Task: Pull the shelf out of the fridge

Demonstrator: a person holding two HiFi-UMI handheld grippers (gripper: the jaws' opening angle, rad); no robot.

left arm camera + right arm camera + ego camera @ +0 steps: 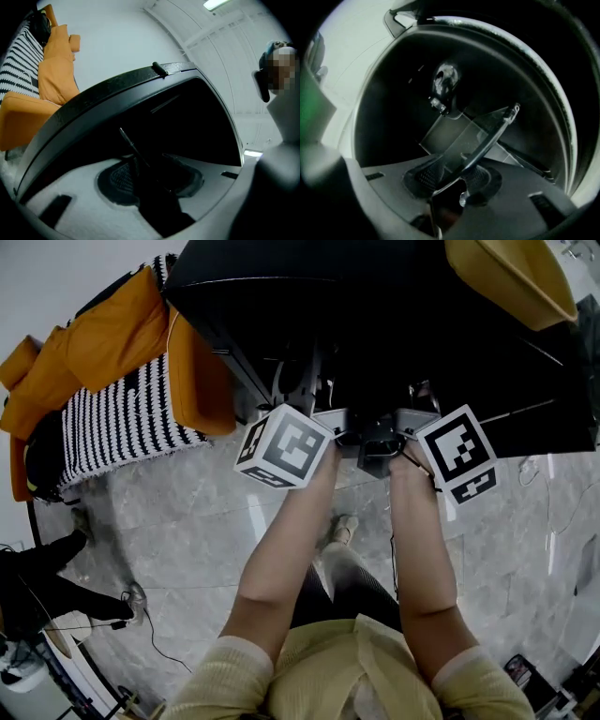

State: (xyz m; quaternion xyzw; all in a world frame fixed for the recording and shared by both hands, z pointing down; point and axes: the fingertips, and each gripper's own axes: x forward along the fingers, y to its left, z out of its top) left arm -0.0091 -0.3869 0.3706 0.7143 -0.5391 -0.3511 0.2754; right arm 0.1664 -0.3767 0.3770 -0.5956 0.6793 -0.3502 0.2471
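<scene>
**Both hand-held grippers on the glass shelf, inside the fridge mouth**

The right hand-held gripper [457,176] has its jaws pinched on the front edge of the shelf [464,136]. The ribbed pads sit either side of the rim with no gap showing. The shelf is a clear glass pane, tilted in that view, and it runs back into the dark inside of the fridge [393,93].

The left hand-held gripper [140,176] is harder to read because it's so dark. A thin dark edge of the same shelf runs right down between its pads, and they look closed on it too.

A shiny round knob [445,79] sits just behind the pane, near its far corner. The curved black fridge walls wrap close around the shelf on the right and at the back, so the only open room is toward the person.

From the head view, both marker cubes [286,446] sit side by side at the black fridge opening, with both forearms [281,559] stretched toward it.

An orange sofa [103,343] with a striped blanket [122,418] stands just left of the fridge. A yellow curved thing [511,277] sits at the top right. The marble floor [206,521] behind is mostly open, with a cable [155,643] trailing at lower left.
</scene>
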